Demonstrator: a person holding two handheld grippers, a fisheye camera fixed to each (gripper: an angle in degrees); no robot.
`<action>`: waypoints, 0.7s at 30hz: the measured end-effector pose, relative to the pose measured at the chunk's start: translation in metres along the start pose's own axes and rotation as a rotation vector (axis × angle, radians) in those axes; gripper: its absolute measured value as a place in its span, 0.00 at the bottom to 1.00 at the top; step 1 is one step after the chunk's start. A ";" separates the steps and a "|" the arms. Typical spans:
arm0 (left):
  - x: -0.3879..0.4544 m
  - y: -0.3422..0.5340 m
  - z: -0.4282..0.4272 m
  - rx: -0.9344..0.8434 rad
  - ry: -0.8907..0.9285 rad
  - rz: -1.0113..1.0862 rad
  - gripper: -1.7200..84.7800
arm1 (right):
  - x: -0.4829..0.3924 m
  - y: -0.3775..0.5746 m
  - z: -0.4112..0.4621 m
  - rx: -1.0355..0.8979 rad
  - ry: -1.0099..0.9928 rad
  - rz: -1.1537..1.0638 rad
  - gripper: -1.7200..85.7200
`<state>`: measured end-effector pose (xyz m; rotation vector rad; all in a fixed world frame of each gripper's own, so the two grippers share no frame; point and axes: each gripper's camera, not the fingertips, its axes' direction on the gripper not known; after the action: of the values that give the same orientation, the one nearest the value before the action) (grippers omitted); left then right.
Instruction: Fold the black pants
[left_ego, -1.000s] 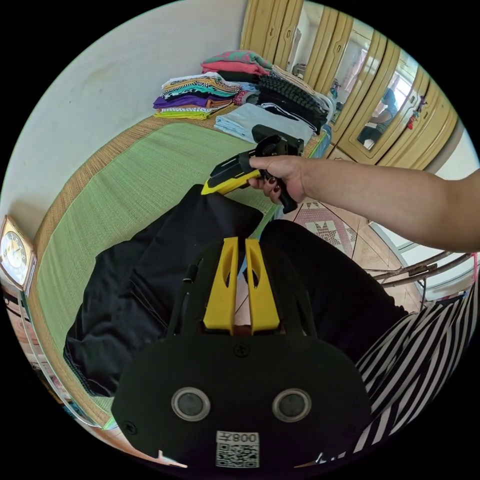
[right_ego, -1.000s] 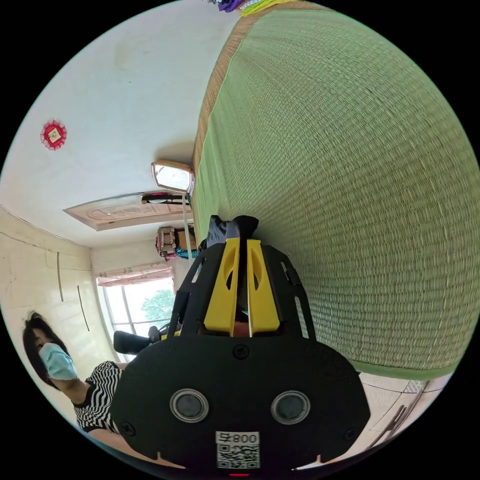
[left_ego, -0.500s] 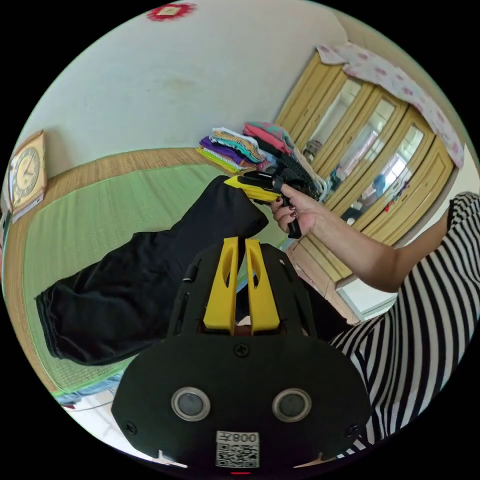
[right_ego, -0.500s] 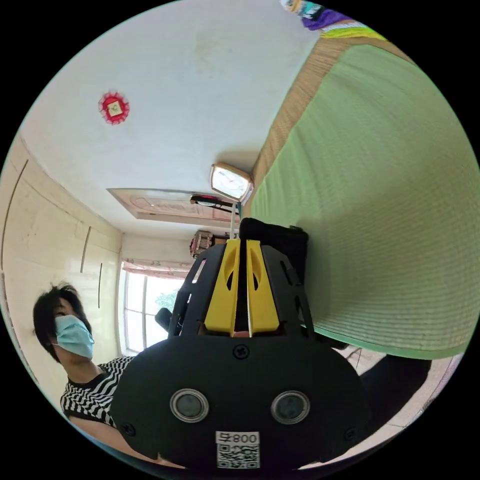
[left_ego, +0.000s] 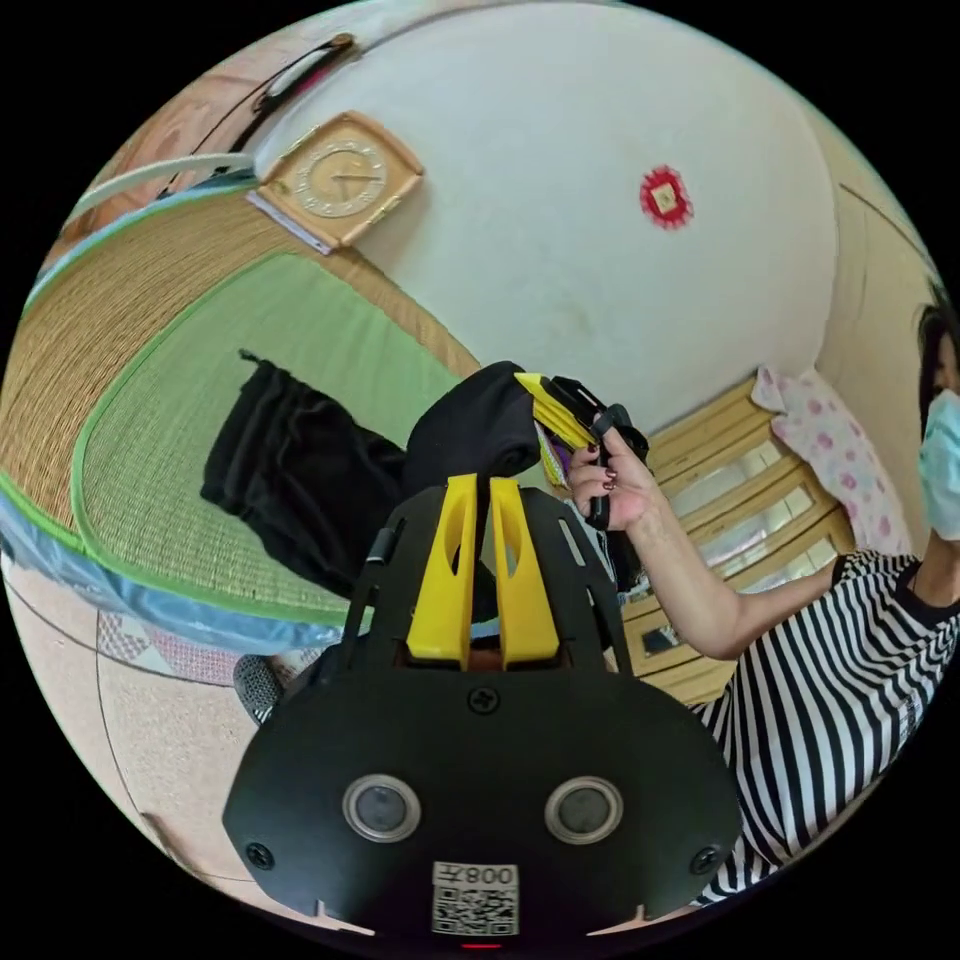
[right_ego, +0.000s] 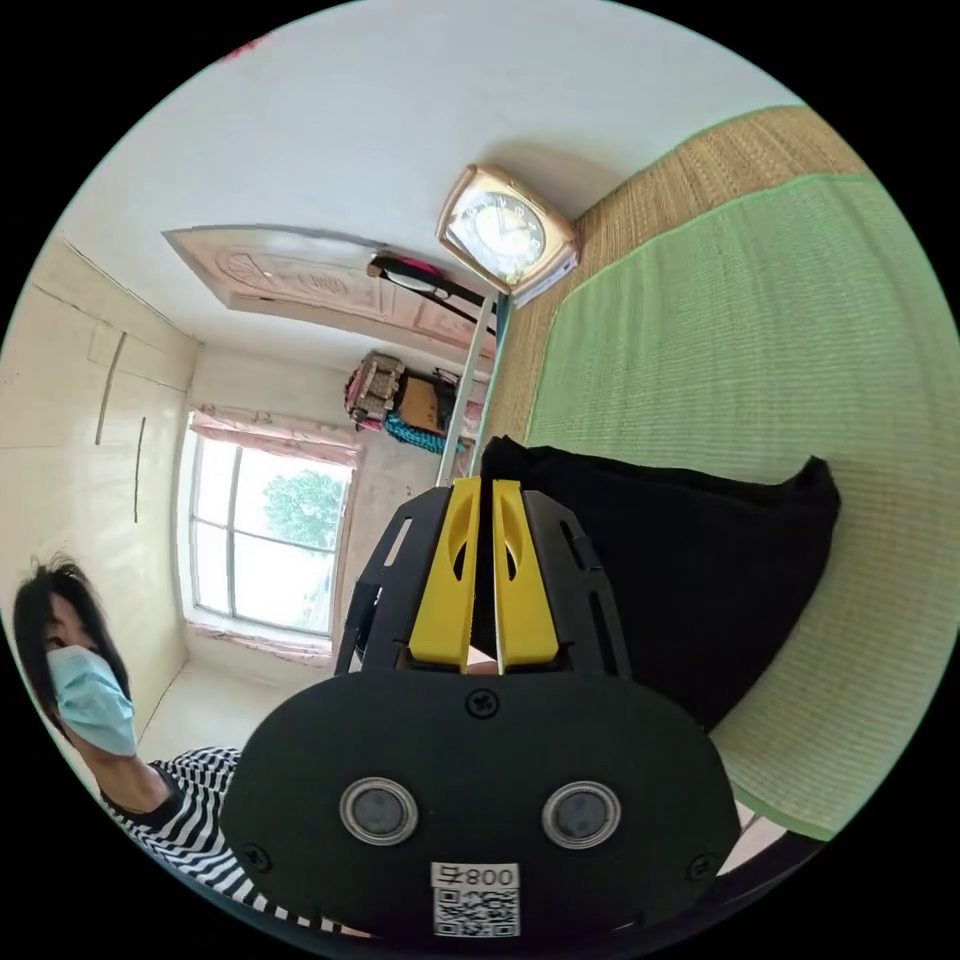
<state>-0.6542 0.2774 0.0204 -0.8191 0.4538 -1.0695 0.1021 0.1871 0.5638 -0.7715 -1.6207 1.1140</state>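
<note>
1. Two large things we see: the green mat (left_ego: 250, 330) on the bed, and the black pants (left_ego: 300, 470) draped across it, one end raised.
2. We judge the pants soft, light and floppy; edges or corners suit gripping best.
3. Our left gripper (left_ego: 482, 490) is clenched on the pants.
4. Our right gripper (right_ego: 481, 495) pinches the pants too.
</note>
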 end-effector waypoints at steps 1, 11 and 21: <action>-0.014 -0.006 -0.015 0.017 0.005 -0.040 0.05 | 0.002 -0.006 0.023 -0.022 0.015 0.001 0.04; -0.096 -0.054 -0.109 0.104 0.047 -0.257 0.05 | 0.038 -0.049 0.183 -0.181 0.115 0.013 0.04; -0.133 -0.071 -0.164 0.173 0.116 -0.364 0.04 | 0.069 -0.075 0.266 -0.331 0.138 -0.051 0.04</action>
<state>-0.8661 0.3207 -0.0349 -0.7025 0.3088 -1.4784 -0.1701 0.1398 0.6333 -0.9920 -1.7170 0.7465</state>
